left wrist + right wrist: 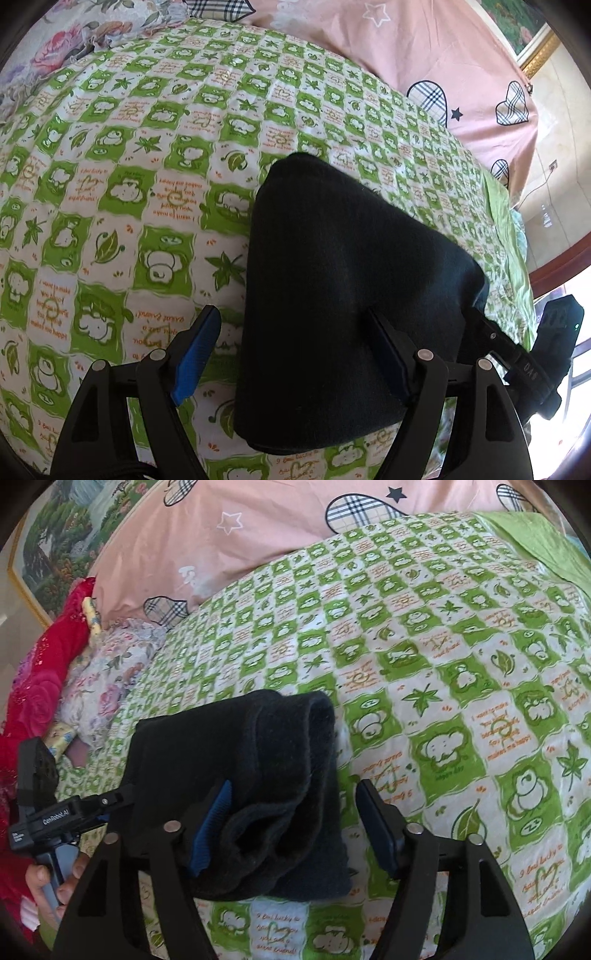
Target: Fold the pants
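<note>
Your left tongs (295,354): wide apart, the right finger hidden against the folded black pants (351,277); contact unclear. Your right tongs (293,827): apart, straddling the pants' open end, not pressing. Pants lie on the green checked bedspread (147,166); pink pillow (443,55) cut off.

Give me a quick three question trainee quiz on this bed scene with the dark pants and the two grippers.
1. True or false: the pants lie flat at full length.
2. What do they rest on? A) green checked sheet B) pink quilt C) floral pillow
3. Is either the left gripper or the right gripper clamped shut on them?

Key: 1 false, they're a folded bundle. 2 A, the green checked sheet. 3 No, both stand open around the bundle.
</note>
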### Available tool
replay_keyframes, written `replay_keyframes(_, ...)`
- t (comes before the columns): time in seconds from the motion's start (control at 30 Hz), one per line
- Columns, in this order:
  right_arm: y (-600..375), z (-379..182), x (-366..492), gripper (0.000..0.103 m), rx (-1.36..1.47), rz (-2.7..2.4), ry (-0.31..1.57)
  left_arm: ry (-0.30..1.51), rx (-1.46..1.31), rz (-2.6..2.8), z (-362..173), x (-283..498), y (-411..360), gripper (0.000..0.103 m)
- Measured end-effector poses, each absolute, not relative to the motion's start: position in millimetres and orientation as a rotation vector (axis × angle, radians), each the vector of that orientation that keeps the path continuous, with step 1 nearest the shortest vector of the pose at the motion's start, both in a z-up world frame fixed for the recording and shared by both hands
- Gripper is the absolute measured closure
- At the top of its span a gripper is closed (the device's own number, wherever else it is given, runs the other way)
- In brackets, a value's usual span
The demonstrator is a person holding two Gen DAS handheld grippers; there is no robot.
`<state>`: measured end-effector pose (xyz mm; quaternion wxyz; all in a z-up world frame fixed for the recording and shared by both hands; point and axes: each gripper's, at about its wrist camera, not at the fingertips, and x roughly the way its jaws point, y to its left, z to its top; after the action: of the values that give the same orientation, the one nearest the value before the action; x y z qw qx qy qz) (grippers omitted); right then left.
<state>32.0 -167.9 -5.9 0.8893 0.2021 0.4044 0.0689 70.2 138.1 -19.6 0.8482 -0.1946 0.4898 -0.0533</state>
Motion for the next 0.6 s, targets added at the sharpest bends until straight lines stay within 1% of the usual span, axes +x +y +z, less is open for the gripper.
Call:
replay_keyframes(0.2,-175,-19,31,0.041,0.503,0.183,0.852,1.040,-0.458,-0.131,-31,72,144,0.023)
replay_keyframes(0.3,-176,-22,31,0.041,0.528,0.198,0.856,1.034,-0.444,-0.125,-33,72,141,0.025)
replay_keyframes(0.33,-175,-22,31,0.042,0.526,0.200,0.857,1.032,-0.436,-0.120,-33,72,140,0.027)
replay_keyframes(0.37,-174,-22,31,0.042,0.519,0.201,0.857,1.027,-0.430,-0.125,-32,71,137,0.034)
replay_keyframes(0.43,-173,-20,31,0.045,0.509,0.207,0.856,1.024,-0.431,-0.144,-30,70,132,0.043)
replay_keyframes(0.5,-172,-19,30,0.048,0.501,0.210,0.853,1.017,-0.401,-0.132,-27,70,128,0.045)
replay_keyframes(0.6,-168,-15,27,0.052,0.484,0.205,0.832,1.006,-0.387,-0.133,-23,68,126,0.052)
